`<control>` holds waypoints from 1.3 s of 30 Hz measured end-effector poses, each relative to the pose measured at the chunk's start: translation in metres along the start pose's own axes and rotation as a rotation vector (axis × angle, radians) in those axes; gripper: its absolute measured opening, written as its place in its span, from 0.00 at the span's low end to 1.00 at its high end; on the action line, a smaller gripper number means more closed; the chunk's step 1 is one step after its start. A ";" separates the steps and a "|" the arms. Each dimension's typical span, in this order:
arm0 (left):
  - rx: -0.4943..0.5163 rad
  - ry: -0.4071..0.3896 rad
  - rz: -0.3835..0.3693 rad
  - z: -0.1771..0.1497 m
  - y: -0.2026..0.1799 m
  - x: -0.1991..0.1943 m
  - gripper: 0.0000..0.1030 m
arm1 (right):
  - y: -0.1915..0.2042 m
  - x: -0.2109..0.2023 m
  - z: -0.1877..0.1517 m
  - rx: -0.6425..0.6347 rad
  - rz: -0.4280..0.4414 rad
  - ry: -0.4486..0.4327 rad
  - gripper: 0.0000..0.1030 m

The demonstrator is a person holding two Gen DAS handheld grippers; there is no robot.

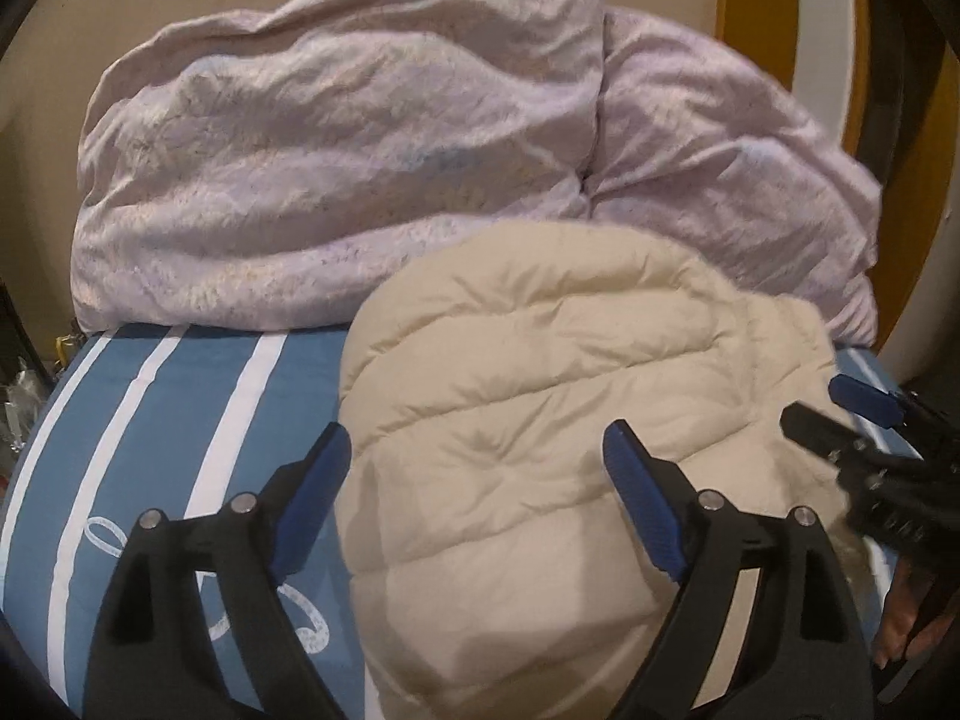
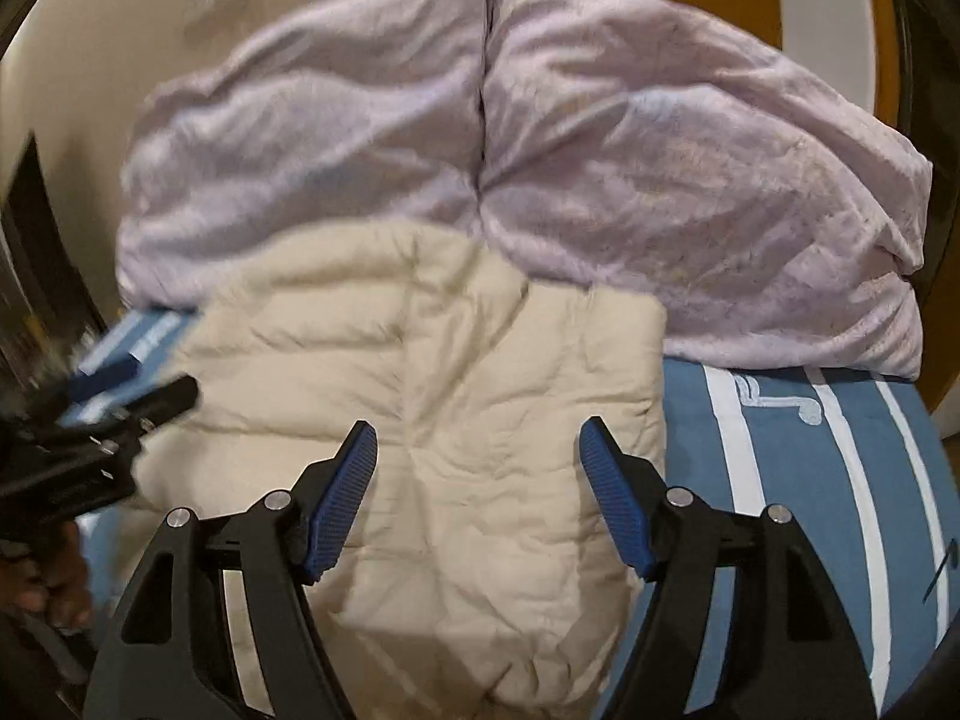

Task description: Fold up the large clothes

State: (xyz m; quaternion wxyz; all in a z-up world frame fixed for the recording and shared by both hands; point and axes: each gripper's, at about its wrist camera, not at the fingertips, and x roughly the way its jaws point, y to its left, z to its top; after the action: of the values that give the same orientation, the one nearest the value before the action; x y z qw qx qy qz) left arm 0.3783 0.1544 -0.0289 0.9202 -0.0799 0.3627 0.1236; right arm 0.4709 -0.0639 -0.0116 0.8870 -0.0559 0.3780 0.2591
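Below both claws, cream puffer jacket (image 1: 540,420) folded on blue striped bed (image 1: 150,420), left claw (image 1: 477,501) angled downward, jaws spread, empty, right claw (image 2: 477,492) beside it, likewise spread, lilac duvet (image 2: 540,150) beyond

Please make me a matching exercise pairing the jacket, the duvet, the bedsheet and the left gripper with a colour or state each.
Things:
1. jacket
2. duvet
3. bedsheet
4. left gripper

Descriptions:
A. blue with white stripes
B. cream, quilted
C. jaws open, holding nothing
D. pale lilac, bunched behind the jacket

Pairs: 1-B, 2-D, 3-A, 4-C
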 end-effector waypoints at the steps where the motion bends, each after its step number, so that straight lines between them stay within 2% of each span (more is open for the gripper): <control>1: -0.001 0.017 0.008 -0.002 0.000 0.007 0.84 | -0.002 0.004 -0.003 0.005 0.001 0.010 0.70; 6: -0.009 0.041 -0.005 -0.010 0.004 0.028 0.88 | -0.017 0.020 -0.012 0.062 0.048 0.044 0.70; 12: 0.005 0.053 0.013 -0.012 0.003 0.040 0.90 | -0.018 0.028 -0.015 0.066 0.047 0.065 0.70; 25: -0.034 0.086 -0.012 -0.018 0.010 0.064 0.92 | -0.019 0.048 -0.015 0.087 0.061 0.091 0.70; 34: -0.044 0.085 -0.013 -0.021 0.011 0.069 0.94 | -0.020 0.045 -0.015 0.095 0.045 0.084 0.71; 39: -0.020 0.047 -0.004 -0.024 0.012 0.045 0.94 | -0.017 0.019 -0.019 0.108 0.037 0.076 0.71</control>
State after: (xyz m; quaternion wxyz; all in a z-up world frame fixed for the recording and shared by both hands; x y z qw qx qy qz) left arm 0.3909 0.1676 -0.0781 0.9109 -0.0926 0.3827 0.1236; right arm 0.4788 -0.0764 -0.0401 0.8688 -0.0109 0.4258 0.2526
